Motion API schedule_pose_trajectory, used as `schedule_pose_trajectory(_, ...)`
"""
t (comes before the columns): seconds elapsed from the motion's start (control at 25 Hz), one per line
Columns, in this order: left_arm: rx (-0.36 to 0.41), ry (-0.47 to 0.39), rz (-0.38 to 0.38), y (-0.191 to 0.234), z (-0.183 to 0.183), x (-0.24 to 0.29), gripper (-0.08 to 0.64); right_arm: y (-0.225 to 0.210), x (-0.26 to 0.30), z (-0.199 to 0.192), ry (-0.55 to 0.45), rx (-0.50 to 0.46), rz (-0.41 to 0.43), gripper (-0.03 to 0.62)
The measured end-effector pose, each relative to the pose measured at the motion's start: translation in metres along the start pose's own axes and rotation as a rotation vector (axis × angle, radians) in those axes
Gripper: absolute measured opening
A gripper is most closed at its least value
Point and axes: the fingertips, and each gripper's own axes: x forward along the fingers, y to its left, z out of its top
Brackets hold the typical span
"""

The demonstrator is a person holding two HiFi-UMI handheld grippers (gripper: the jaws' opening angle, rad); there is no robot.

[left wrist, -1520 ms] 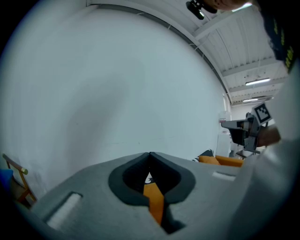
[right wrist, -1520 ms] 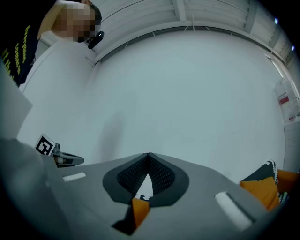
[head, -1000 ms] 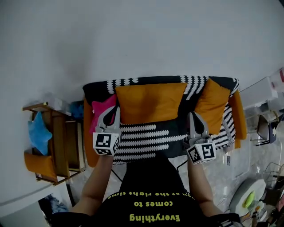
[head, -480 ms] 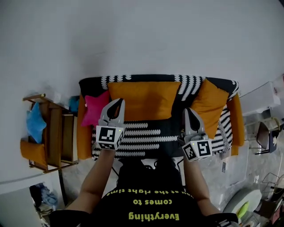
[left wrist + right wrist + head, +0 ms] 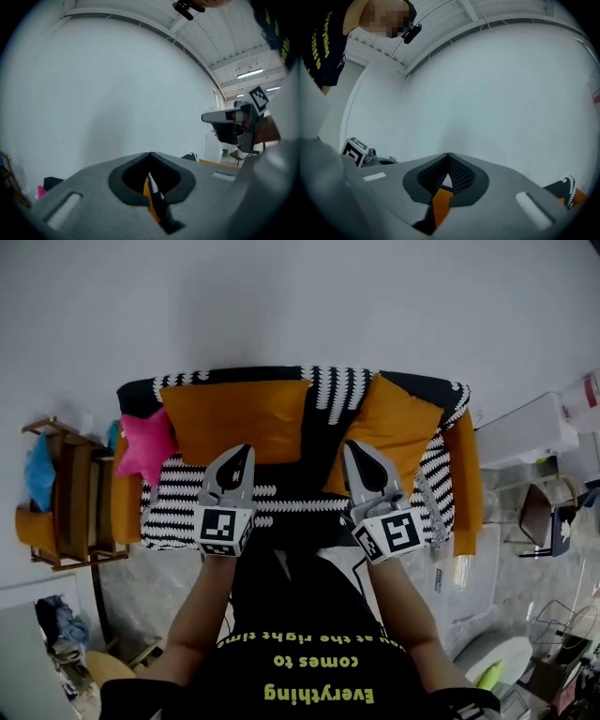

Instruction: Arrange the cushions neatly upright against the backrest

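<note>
head view: sofa (image 5: 187, 507) with black-and-white cover, set against a white wall (image 5: 300, 296). three cushions are seen along the backrest (image 5: 337, 381).
- wide cushion (image 5: 234, 418), orange: stood upright against the backrest, left of centre.
- right cushion (image 5: 398, 432), orange: leaned on the backrest near the right armrest, tilted onto one corner.
- star cushion (image 5: 145, 444), pink: at the left end, just beside the wide cushion; contact between them cannot be told.

left hand-held gripper (image 5: 238, 454): jaws closed together, nothing held. it is held over the seat, its tip in front of the lower edge of the wide cushion; contact cannot be told.

right hand-held gripper (image 5: 354, 448): jaws closed together, nothing held. its tip is seen at the lower left edge of the right cushion; contact cannot be told.

both gripper views are filled mostly by the wall, with slivers of orange and patterned fabric below the closed jaws.

a wooden rack (image 5: 75, 512) is noted left of the sofa.
</note>
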Motion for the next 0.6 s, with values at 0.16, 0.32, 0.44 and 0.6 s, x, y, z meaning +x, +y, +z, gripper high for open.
schedule_pose_trajectory(0.16,-0.021,0.023,-0.046,-0.055,-0.001,0.014,0.0,-0.036,-0.029,0.001,0.005,-0.001,-0.018,0.011)
schedule_pose_trajectory(0.32,-0.018,0.016,-0.09,-0.079,0.006,0.032,0.0,-0.065,-0.041,-0.003,0.007,0.019,-0.071,0.011)
schedule_pose_trajectory(0.44,-0.001,0.001,-0.114,-0.086,0.012,0.048,0.0,-0.083,-0.044,-0.006,0.016,0.028,-0.118,0.011)
schedule_pose_trajectory(0.6,0.002,-0.004,-0.15,-0.091,0.021,0.075,0.0,-0.106,-0.05,-0.005,0.032,0.019,-0.178,0.011)
